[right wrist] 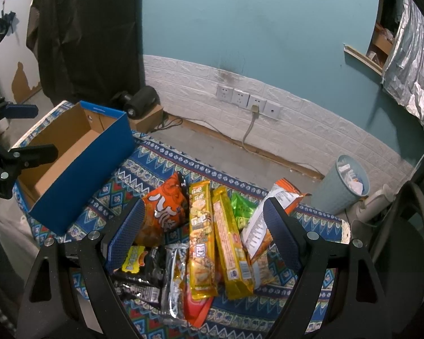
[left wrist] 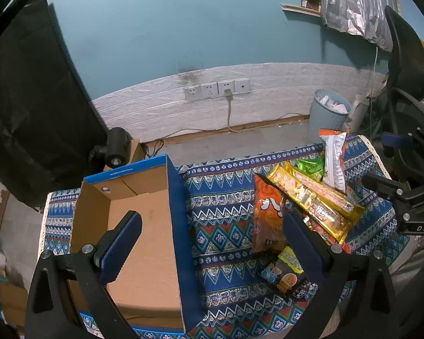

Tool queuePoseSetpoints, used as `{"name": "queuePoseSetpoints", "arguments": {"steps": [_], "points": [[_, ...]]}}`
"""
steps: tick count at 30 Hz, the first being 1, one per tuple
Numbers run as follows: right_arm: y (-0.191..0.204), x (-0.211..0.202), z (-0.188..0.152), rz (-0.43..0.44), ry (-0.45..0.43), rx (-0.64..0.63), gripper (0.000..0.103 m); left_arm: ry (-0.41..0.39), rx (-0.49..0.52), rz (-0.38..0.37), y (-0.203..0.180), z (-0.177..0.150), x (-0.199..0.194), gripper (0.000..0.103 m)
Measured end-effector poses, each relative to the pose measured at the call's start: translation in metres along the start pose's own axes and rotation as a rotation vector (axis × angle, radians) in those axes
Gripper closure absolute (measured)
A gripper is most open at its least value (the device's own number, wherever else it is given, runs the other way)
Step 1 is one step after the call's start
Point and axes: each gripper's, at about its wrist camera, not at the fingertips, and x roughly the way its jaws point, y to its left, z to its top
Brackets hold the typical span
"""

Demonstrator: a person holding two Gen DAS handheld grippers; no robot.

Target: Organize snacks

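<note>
One blue cardboard box point(right wrist: 79, 175) is sitting open on the patterned cloth point(right wrist: 166, 158). Beside it, snack packets are lying in a loose pile: two long yellow packs point(right wrist: 200, 234), one orange bag point(right wrist: 166, 209), one green packet point(right wrist: 241, 206), one white-and-orange packet point(right wrist: 265, 214), one black packet with a yellow label point(right wrist: 138, 265), one silver packet point(right wrist: 175, 276) and one red-orange packet point(right wrist: 196, 308) showing under the pile, making eight snacks that can be counted. Four wall sockets point(right wrist: 248, 99) are showing, one with a plug in it. One pale blue waste bin point(right wrist: 339, 189) is standing on the floor.
</note>
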Motion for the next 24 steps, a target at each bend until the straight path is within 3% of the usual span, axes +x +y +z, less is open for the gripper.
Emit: {"name": "queuePoseSetpoints", "arguments": {"steps": [24], "points": [[-0.0043, 0.0010, -0.0020, -0.005, 0.022, 0.009, 0.019, 0.009, 0.014, -0.002, -0.0066, -0.0005, 0.0025, 0.002]]}}
